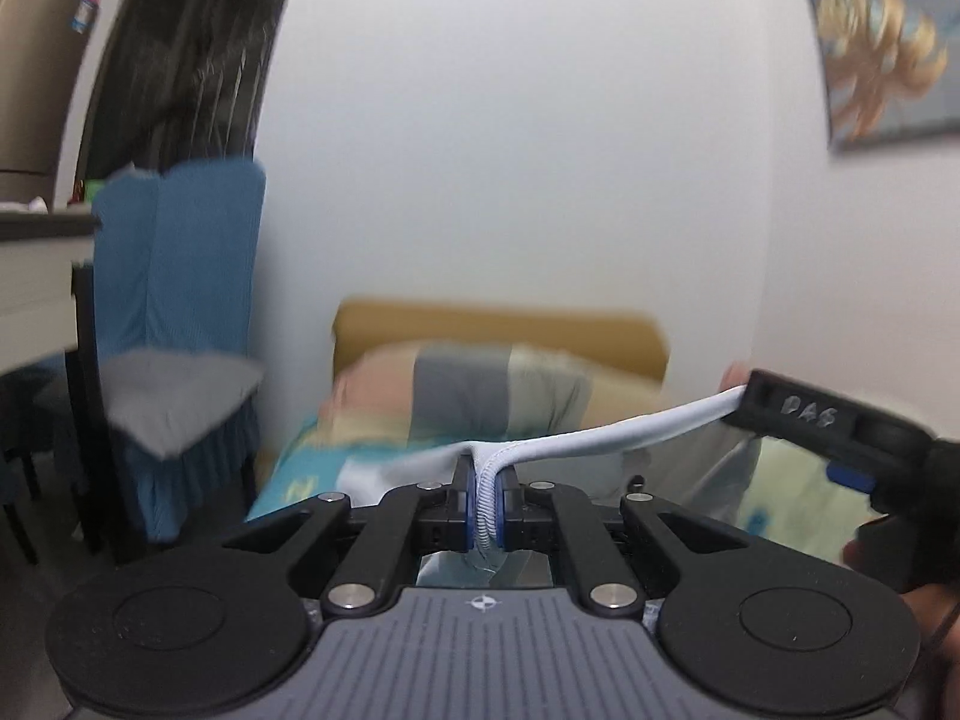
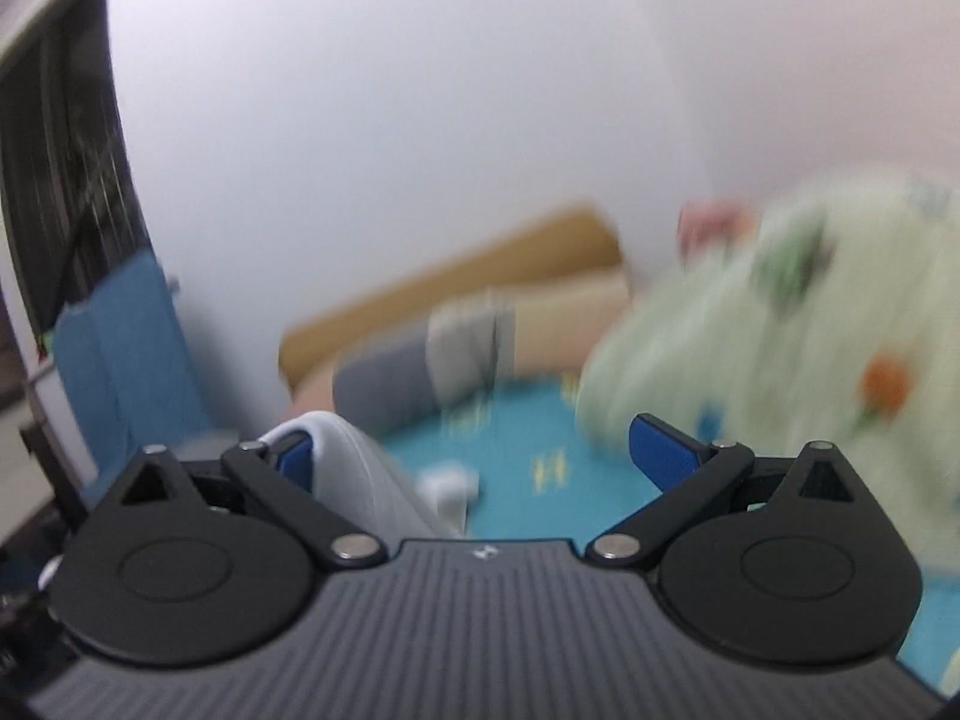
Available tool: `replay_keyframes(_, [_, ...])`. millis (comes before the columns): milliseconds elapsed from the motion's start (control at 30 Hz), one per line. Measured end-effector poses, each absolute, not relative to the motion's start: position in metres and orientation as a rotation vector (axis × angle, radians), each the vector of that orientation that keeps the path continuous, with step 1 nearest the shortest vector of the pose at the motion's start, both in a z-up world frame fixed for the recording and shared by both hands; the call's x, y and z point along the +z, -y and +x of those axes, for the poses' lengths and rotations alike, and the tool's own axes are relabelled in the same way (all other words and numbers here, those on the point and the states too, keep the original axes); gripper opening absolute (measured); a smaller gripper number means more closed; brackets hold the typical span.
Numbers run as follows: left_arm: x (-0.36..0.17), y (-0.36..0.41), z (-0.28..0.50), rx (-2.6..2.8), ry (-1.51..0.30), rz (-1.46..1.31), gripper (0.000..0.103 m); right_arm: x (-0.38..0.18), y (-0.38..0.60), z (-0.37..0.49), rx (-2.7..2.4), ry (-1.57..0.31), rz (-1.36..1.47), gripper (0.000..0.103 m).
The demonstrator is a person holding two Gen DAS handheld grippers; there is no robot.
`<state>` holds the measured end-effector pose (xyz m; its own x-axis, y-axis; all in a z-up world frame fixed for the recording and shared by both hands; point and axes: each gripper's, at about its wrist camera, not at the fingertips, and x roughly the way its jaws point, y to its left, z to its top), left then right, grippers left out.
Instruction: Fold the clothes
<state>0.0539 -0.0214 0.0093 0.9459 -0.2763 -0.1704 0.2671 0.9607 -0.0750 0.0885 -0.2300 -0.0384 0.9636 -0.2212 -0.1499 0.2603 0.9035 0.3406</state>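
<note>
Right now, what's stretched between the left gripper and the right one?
A pale blue garment spans the gap, pinched in the left gripper and draped over a finger of the right gripper, in the left wrist view.

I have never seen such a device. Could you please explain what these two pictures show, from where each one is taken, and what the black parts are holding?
A person holds a two-finger gripping tool in each hand; no robot arm is involved. Each tool carries a wide-angle camera looking forward along its fingers, so the black shapes at the bottom of each picture are the tool itself.

In the left tool's picture, the left gripper is shut on the ribbed edge of a white garment. The cloth stretches across to the right gripper.

In the right tool's picture, the right gripper's fingers stand wide apart, with the garment against the left blue pad.

Beyond lie a bed with a turquoise sheet, a striped pillow and a pale printed quilt. Both pictures are blurred.
</note>
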Motion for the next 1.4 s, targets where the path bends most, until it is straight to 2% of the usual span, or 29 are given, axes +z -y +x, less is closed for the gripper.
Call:
replay_keyframes(100, [0.032, 0.006, 0.026, -0.301, -0.114, -0.088, 0.006, -0.012, 0.216, 0.051, -0.251, -0.033, 0.213, 0.103])
replay_keyframes(167, [0.033, -0.005, 0.013, -0.301, -0.135, -0.112, 0.006, -0.016, 0.207, 0.039, -0.264, -0.066, 0.137, 0.103])
replay_keyframes(267, [0.024, -0.019, 0.002, -0.282, -0.217, -0.121, 0.006, -0.047, 0.205, 0.044, -0.275, -0.25, 0.101, 0.103])
replay_keyframes(367, [0.003, -0.028, 0.007, -0.265, -0.378, -0.098, 0.006, -0.086, 0.211, 0.053, -0.284, -0.434, 0.173, 0.103])
replay_keyframes(500, [-0.017, -0.034, 0.02, -0.233, -0.522, -0.087, 0.007, -0.077, 0.2, 0.046, -0.269, -0.354, 0.178, 0.103])
replay_keyframes(567, [-0.025, -0.034, 0.026, -0.238, -0.576, -0.089, 0.01, -0.06, 0.197, 0.042, -0.239, -0.277, 0.158, 0.103])
replay_keyframes(767, [-0.052, -0.019, 0.043, -0.237, -0.691, 0.009, 0.035, -0.04, 0.197, 0.036, -0.197, -0.193, 0.159, 0.103])
replay_keyframes(833, [-0.062, -0.006, 0.046, -0.207, -0.715, 0.096, 0.053, -0.038, 0.207, 0.041, -0.196, -0.182, 0.194, 0.103])
replay_keyframes(900, [-0.075, 0.008, 0.054, -0.123, -0.724, 0.204, 0.053, -0.036, 0.218, 0.046, -0.194, -0.169, 0.23, 0.103])
replay_keyframes(1033, [-0.069, 0.0, 0.052, -0.019, -0.659, 0.136, 0.056, -0.042, 0.239, 0.053, -0.268, -0.175, 0.225, 0.103])
replay_keyframes(1200, [-0.036, -0.024, 0.045, 0.055, -0.539, -0.007, 0.061, -0.069, 0.25, 0.074, -0.271, -0.346, 0.235, 0.103])
replay_keyframes(1333, [-0.024, -0.045, 0.043, 0.091, -0.561, -0.125, 0.063, -0.093, 0.25, 0.078, -0.278, -0.493, 0.23, 0.103])
replay_keyframes(1400, [-0.014, -0.053, 0.039, 0.088, -0.568, -0.164, 0.063, -0.087, 0.247, 0.066, -0.28, -0.502, 0.205, 0.103])
